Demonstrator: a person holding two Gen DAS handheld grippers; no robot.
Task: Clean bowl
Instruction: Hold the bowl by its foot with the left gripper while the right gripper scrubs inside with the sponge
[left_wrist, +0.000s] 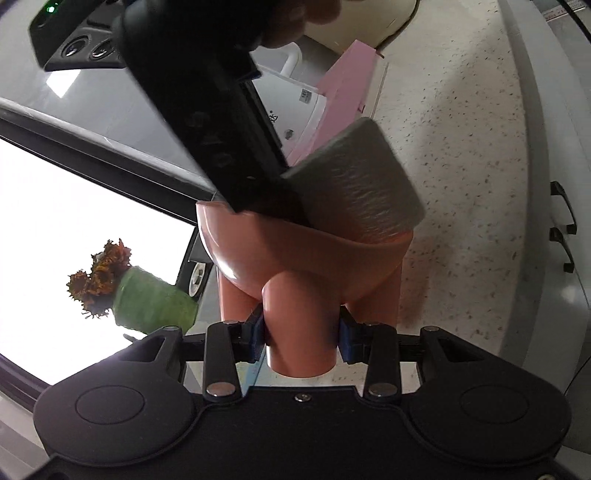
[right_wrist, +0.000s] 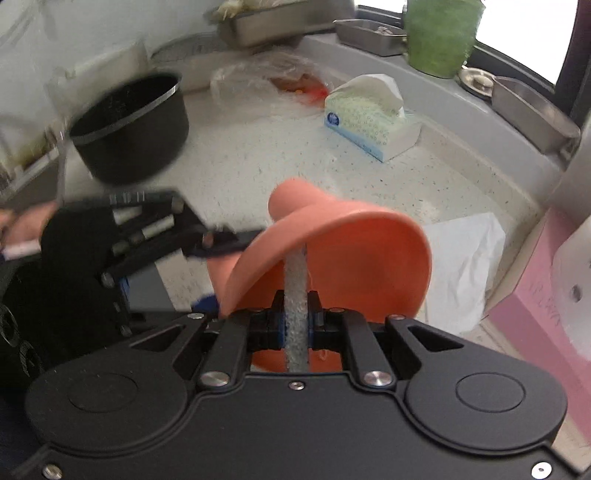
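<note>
The salmon-pink plastic footed bowl (left_wrist: 295, 254) is clamped by its stem in the left gripper (left_wrist: 301, 334); a grey sponge (right_wrist: 295, 295), pinched in the right gripper (right_wrist: 295, 325), is pressed inside it.

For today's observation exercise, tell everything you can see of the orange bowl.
The orange bowl looks like smooth, glossy plastic, with a rounded cup on a tube-like foot. It is held off the speckled counter, tipped on its side. The left gripper clamps the foot. The right gripper holds a grey sponge that dips into the cup over the rim.
</note>
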